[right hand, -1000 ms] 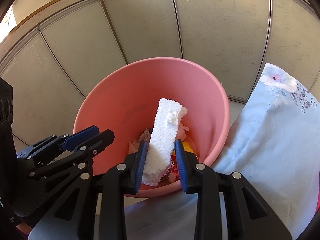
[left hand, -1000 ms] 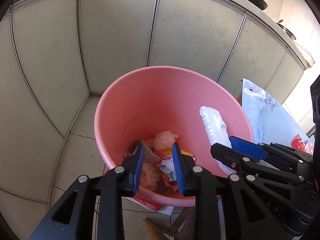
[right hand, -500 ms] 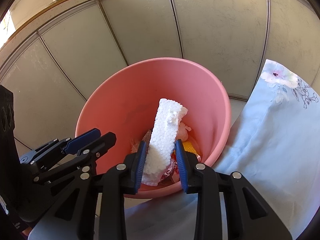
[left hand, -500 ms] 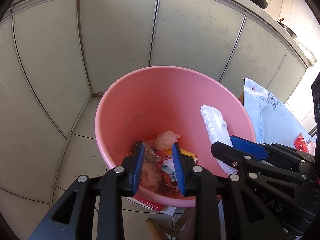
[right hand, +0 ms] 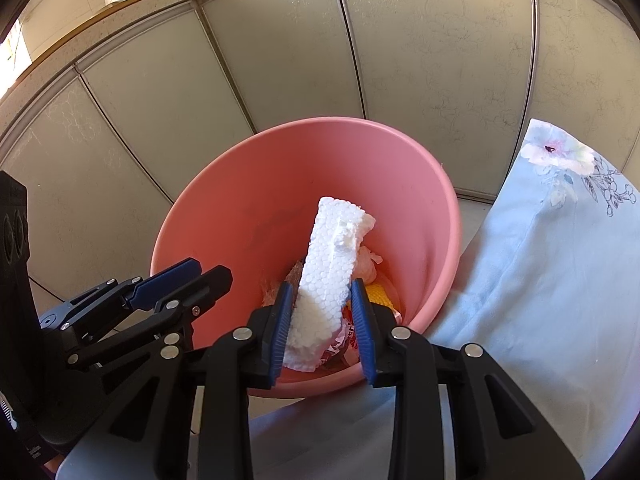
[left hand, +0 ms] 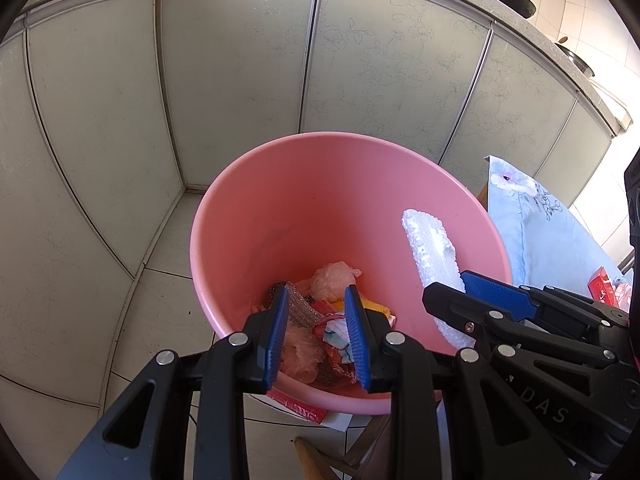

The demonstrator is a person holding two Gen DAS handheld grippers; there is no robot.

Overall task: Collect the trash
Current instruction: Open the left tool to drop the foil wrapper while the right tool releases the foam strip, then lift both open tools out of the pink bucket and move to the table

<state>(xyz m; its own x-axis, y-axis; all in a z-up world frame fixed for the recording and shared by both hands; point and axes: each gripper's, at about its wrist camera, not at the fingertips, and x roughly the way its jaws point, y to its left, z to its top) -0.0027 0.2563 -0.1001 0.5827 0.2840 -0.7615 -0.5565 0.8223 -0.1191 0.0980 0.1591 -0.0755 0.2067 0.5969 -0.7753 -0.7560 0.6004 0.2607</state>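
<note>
A pink plastic bin (left hand: 280,216) stands on the floor, with plastic bags, wrappers and a metal scourer at its bottom (left hand: 320,320). My right gripper (right hand: 322,300) holds a long white styrofoam piece (right hand: 332,256) over the bin (right hand: 248,208); its jaws are shut on the foam's lower end. The foam also shows in the left wrist view (left hand: 428,248). My left gripper (left hand: 316,312) is open and empty above the bin's near rim.
Grey-green cabinet doors (left hand: 240,80) stand behind the bin. A light blue flowered tablecloth (right hand: 552,264) lies at the right, touching the bin. Red packets (left hand: 602,290) lie on the cloth. A red wrapper (left hand: 300,406) lies on the tiled floor under the bin's near edge.
Both grippers have barely shifted. The foam stays in the right gripper over the bin.
</note>
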